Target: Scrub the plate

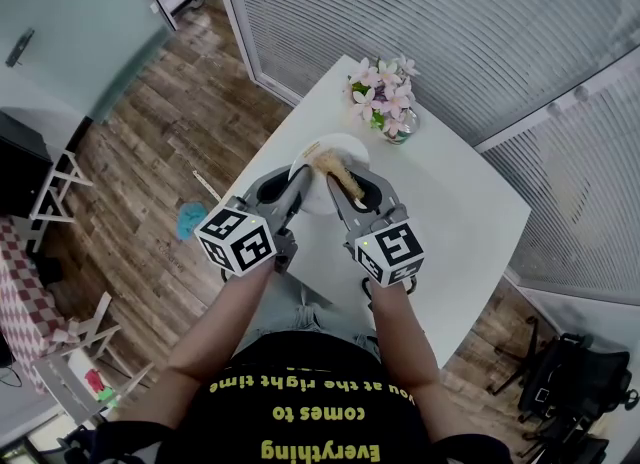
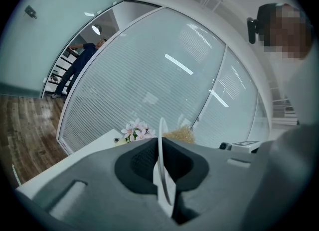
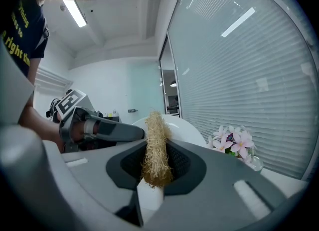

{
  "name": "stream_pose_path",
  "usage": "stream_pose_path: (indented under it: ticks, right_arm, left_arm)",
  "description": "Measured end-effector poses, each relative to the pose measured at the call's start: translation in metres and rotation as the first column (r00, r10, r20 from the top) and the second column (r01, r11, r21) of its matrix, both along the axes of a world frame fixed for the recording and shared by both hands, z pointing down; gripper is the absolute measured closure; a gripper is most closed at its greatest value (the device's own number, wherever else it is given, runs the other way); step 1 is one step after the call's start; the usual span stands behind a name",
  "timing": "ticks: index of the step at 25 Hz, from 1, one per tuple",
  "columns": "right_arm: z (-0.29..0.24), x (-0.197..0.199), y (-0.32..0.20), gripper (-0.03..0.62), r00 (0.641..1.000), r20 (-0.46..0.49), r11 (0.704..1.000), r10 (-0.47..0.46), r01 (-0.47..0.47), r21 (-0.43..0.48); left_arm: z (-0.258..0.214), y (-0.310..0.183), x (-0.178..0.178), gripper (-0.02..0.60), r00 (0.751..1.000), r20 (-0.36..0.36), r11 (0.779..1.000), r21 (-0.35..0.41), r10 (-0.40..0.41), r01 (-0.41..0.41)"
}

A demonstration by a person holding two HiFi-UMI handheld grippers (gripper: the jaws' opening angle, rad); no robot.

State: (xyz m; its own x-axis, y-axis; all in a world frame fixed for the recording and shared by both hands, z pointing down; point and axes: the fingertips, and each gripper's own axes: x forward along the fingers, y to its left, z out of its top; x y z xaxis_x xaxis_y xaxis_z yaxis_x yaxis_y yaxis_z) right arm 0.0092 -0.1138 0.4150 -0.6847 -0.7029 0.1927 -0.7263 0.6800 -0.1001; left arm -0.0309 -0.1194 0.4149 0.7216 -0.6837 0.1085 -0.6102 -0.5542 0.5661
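A white plate [image 1: 345, 147] is held off the white table [image 1: 460, 222], tilted on edge. My left gripper [image 1: 298, 182] is shut on its left rim; in the left gripper view the plate [image 2: 162, 170] runs edge-on between the jaws of the left gripper [image 2: 160, 148]. My right gripper [image 1: 347, 190] is shut on a tan loofah scrubber [image 1: 335, 164], which lies against the plate's face. In the right gripper view the scrubber [image 3: 156, 140] stands up between the pads of the right gripper [image 3: 155, 161], with the plate [image 3: 184, 128] behind it and the left gripper [image 3: 107, 130] coming in from the left.
A glass vase of pink flowers [image 1: 385, 100] stands at the table's far edge, just beyond the plate. A blue object [image 1: 190, 220] lies on the wood floor to the left. A dark chair [image 1: 575, 382] is at the lower right. Blinds cover the glass wall behind.
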Motion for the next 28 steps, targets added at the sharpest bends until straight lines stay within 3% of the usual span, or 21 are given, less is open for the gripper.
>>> stream_pose_path:
  ticks: [15,28]
  right_arm:
    - [0.000,-0.011,0.006,0.531,1.000,-0.003,1.000,-0.029,0.029,-0.001]
    - [0.009,0.030,-0.011,0.531,0.995,-0.027,0.996,0.091,-0.091,-0.010]
  left_arm:
    - [-0.001,-0.004,-0.001,0.561,1.000,-0.005,1.000,0.009,-0.005,0.005]
    - [-0.001,-0.003,-0.002,0.561,1.000,-0.018,1.000,0.003,-0.001,0.001]
